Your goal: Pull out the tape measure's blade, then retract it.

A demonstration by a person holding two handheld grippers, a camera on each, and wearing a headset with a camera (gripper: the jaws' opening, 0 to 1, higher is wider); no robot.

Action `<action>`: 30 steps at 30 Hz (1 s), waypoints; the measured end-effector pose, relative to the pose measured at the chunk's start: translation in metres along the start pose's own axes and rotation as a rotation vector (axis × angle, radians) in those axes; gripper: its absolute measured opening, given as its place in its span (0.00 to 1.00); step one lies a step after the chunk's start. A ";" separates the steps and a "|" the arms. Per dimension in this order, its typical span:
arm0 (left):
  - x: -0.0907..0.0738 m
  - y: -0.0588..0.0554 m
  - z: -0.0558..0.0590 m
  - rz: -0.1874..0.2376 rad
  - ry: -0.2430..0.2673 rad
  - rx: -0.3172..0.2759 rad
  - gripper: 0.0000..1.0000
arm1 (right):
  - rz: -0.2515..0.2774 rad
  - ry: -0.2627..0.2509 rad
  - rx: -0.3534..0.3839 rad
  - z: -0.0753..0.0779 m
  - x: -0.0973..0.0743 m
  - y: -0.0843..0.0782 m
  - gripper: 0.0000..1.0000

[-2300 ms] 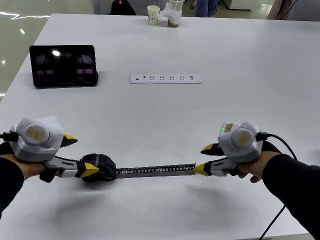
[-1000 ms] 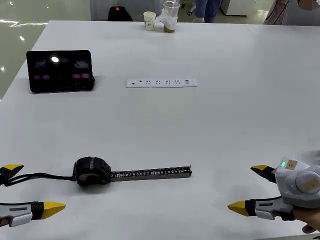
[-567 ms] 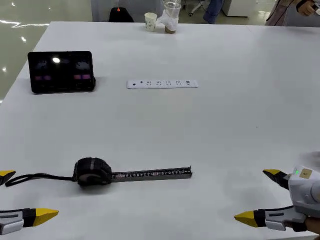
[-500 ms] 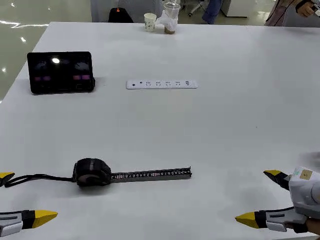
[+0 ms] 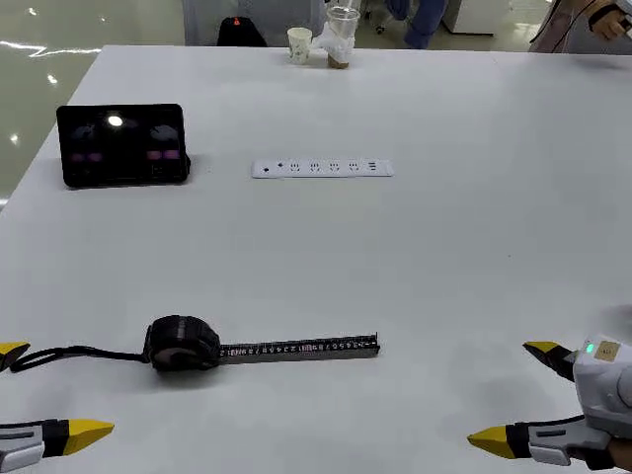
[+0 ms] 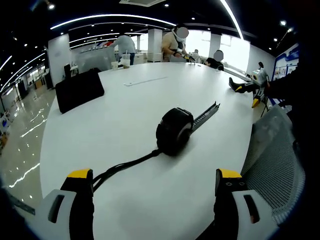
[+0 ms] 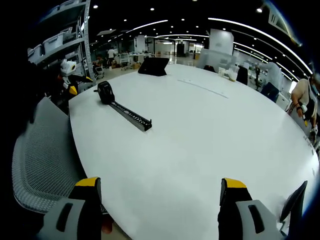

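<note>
Both left gripper (image 5: 54, 389) and right gripper (image 5: 511, 392) half-cropped, jaws wide, empty; tape measure (image 5: 181, 343) between, blade (image 5: 301, 347) out.

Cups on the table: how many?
2, both at the table's far edge: a paper cup and, right of it in the head view, a clear cup beside a white wad. None seems hidden.
</note>
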State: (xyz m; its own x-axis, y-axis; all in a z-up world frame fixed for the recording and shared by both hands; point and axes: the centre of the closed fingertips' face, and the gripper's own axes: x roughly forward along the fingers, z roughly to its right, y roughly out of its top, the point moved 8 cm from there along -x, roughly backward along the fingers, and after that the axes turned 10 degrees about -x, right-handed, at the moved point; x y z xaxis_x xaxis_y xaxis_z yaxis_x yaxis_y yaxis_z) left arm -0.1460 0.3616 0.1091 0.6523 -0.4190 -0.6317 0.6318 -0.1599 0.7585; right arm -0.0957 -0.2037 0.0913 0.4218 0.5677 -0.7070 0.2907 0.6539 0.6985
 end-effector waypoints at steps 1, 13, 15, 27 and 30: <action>0.000 0.001 0.001 -0.003 0.000 0.005 0.99 | 0.000 0.000 -0.001 0.000 0.000 0.000 0.99; 0.010 0.004 0.008 -0.048 0.008 0.030 0.99 | -0.016 -0.004 -0.038 0.008 0.000 0.002 0.99; 0.013 0.006 0.011 -0.064 0.005 0.027 0.99 | -0.027 0.001 -0.031 0.010 0.000 0.003 0.99; 0.035 0.025 0.039 -0.041 -0.030 -0.005 0.99 | -0.053 0.017 -0.081 0.024 0.004 0.014 0.99; 0.043 0.027 0.050 -0.049 -0.044 -0.035 0.99 | -0.058 0.028 -0.096 0.029 0.004 0.023 0.99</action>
State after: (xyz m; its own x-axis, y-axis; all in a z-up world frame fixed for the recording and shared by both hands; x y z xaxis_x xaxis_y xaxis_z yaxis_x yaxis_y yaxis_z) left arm -0.1221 0.2947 0.1101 0.6014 -0.4507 -0.6596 0.6773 -0.1503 0.7202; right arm -0.0625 -0.2008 0.1071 0.3817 0.5406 -0.7497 0.2297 0.7302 0.6435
